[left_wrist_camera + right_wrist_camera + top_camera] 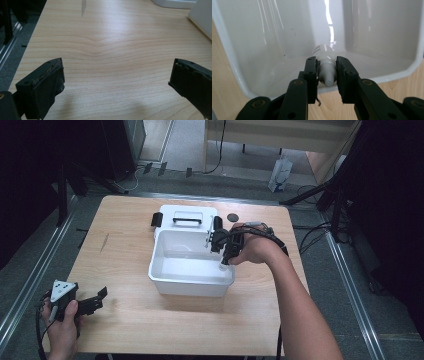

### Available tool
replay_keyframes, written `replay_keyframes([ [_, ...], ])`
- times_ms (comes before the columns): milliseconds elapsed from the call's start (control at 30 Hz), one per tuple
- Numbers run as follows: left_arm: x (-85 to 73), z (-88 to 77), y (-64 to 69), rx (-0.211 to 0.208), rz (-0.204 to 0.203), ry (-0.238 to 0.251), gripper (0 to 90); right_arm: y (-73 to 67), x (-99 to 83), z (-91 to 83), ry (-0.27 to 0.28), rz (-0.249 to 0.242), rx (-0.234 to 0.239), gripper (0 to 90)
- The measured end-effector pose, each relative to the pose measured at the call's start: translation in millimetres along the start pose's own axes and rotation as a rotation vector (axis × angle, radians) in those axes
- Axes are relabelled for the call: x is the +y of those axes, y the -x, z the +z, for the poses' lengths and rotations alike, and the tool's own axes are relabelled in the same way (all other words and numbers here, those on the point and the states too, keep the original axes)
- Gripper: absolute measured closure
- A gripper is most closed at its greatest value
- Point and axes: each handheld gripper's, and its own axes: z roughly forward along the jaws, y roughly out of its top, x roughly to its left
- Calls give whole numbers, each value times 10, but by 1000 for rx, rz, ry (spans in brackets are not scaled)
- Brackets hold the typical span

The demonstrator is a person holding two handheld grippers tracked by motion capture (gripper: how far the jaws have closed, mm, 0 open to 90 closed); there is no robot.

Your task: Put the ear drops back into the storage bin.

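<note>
1. High view: the white plastic bin (pixel 192 265) sits at the middle of the wooden tabletop (pixel 125 285), and its lid (pixel 186 218) with a black handle lies touching it on the far side. The right gripper (pixel 224 262) points down over the bin's right rim with a small white bottle (pixel 224 266) at its tip. The left gripper (pixel 97 299) rests near the tabletop's near-left corner. A dark round disc (pixel 232 217) lies beside the lid toward the far edge.
2. Left gripper view: its jaws stand wide apart over bare tabletop (pixel 112 50), nothing between them.
3. Right gripper view: the jaws clamp the small white bottle (pixel 327 68) by its ribbed cap, its body pointing into the white plastic bin (pixel 262 50).
</note>
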Motion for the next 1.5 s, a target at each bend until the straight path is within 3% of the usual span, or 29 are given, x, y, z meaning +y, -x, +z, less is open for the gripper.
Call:
replay_keyframes([
  [567,0,-1,-3,-5,-5,-1,3,27,92,318,-57,-23,-9,720],
  [867,0,-4,-7,-9,-6,-4,3,70,126,446,-85,-9,-4,718],
  [1333,0,-3,-10,-12,-9,-4,3,144,176,533,-135,8,8,720],
  [1500,0,-4,-10,-12,-4,-3,3,146,170,510,-128,18,8,711],
])
